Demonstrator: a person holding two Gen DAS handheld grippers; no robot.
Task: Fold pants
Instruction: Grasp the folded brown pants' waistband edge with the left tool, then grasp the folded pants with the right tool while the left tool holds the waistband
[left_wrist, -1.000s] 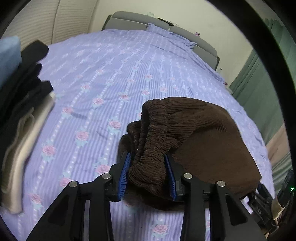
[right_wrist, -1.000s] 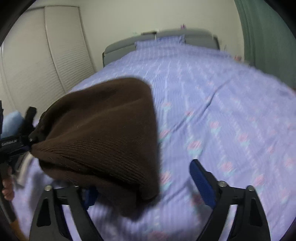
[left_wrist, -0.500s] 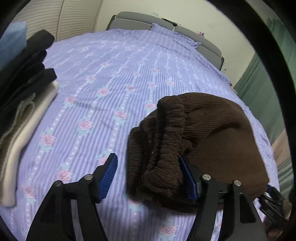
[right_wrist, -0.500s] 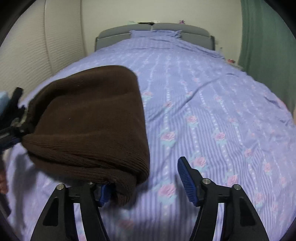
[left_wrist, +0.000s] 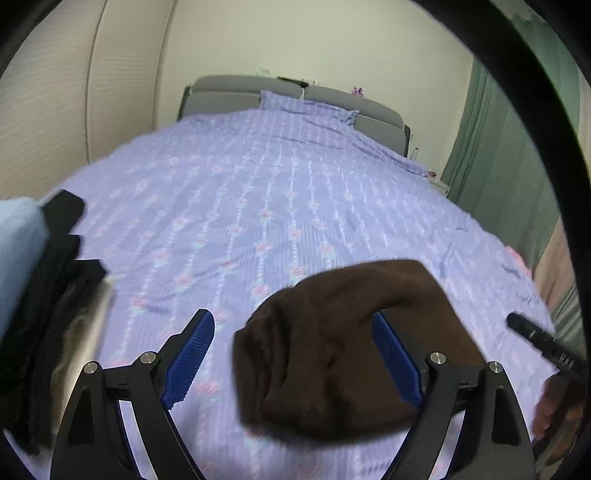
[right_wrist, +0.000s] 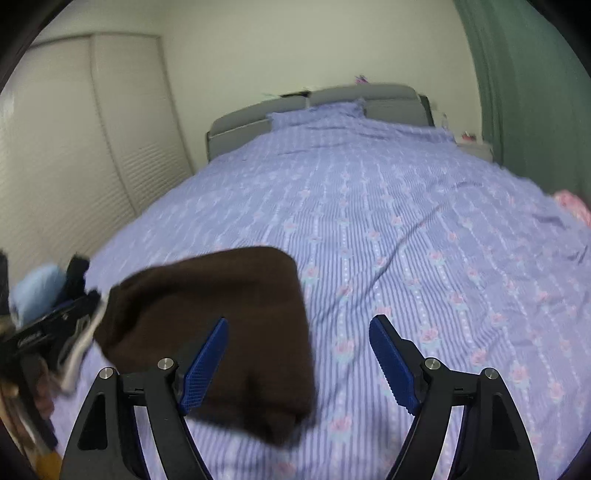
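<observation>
The folded brown pants (left_wrist: 343, 350) lie on the bed (left_wrist: 280, 206), low in the left-wrist frame between the left gripper (left_wrist: 295, 358) fingers, which have just been opening and hold nothing. The right gripper (right_wrist: 299, 363), also freshly widened, has them at lower left, so the left hand looks nearer.

Soft, even indoor light fills both views, dim enough to give a faint bluish cast, with no glare and no hard shadows. Both are smeared by motion blur: the brown pants (left_wrist: 332, 354) and the bedspread (right_wrist: 406, 229) roses lack crisp edges. Fisheye bending curves the wardrobe doors (right_wrist: 110, 147), and a black vignette rings each frame.
</observation>
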